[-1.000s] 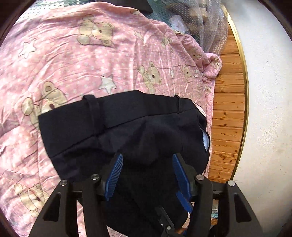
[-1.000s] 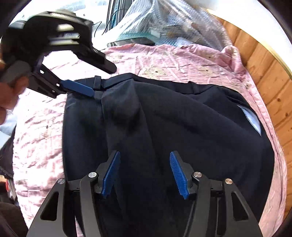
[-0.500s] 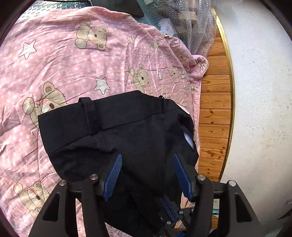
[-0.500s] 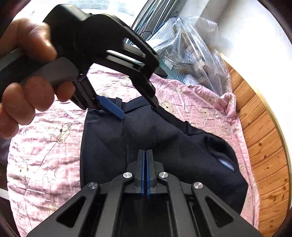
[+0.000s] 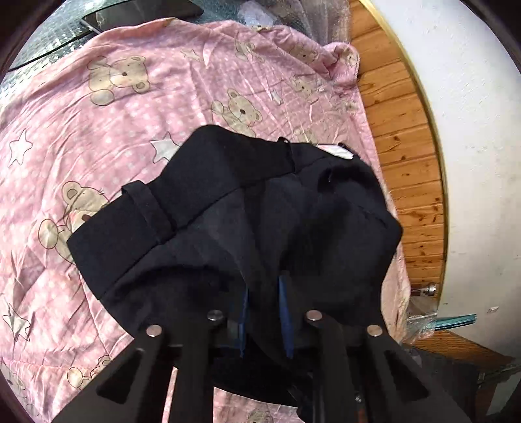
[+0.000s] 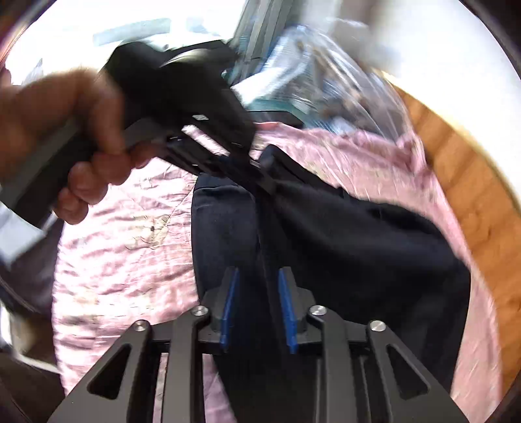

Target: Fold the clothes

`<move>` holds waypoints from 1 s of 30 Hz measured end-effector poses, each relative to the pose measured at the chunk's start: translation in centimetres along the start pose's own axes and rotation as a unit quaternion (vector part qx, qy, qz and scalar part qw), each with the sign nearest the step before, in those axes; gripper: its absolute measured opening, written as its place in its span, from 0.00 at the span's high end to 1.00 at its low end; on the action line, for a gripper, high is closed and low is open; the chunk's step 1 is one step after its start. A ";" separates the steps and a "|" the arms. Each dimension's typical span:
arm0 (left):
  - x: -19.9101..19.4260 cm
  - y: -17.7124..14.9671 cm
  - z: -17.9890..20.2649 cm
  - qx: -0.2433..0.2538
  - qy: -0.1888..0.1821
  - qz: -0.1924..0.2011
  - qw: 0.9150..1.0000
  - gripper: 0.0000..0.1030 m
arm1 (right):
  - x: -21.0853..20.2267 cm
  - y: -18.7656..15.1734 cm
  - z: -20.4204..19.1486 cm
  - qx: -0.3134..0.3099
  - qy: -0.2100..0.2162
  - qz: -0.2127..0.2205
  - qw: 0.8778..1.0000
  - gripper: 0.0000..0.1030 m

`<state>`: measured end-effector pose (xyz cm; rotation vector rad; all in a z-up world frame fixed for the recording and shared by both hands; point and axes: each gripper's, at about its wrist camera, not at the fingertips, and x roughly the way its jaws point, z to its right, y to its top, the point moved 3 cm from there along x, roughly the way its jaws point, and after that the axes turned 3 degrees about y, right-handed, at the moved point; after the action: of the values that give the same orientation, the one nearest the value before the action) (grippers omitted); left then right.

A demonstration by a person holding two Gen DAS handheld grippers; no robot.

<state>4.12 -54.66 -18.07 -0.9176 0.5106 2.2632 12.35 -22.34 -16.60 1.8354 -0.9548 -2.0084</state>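
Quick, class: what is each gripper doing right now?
Left gripper: shut on the dark trousers.
Right gripper: jaws narrowly apart around trouser fabric; grip cannot be told.

Matt dark cloth trousers (image 5: pixel 260 221) on a soft pink quilted blanket (image 5: pixel 97 136) — glossy wood panelling (image 5: pixel 403 156) beside.

one dark garment (image 5: pixel 260 208) lies on one pink bear-print quilt (image 5: pixel 97 130). two grippers: left gripper (image 5: pixel 263 320), right gripper (image 6: pixel 259 307). one hand (image 6: pixel 65 130) in view. at least five bears printed on the quilt.

Pink bear-print quilt (image 5: pixel 182 97) — wood-panelled strip (image 5: pixel 403 156), white plaster wall (image 5: pixel 472 130), bright window daylight (image 6: pixel 97 29).
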 end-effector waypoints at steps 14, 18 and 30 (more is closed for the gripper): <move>-1.3 -0.6 -3.1 -0.061 -0.071 0.005 0.996 0.56 | -28.7 -43.0 19.0 0.778 -0.151 0.171 0.585 0.46; 1.4 -0.1 -2.3 -0.060 -0.025 -0.032 0.997 0.51 | -30.8 -49.6 21.9 0.825 -0.191 0.200 0.494 0.44; -3.2 0.9 2.4 0.074 -0.115 0.023 0.990 0.99 | -40.3 -45.9 21.5 0.748 -0.284 0.255 0.542 1.00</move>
<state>4.16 -55.29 -14.02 -0.5681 0.5920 2.2996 9.50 42.31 -13.39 0.6358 -3.5725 -1.1026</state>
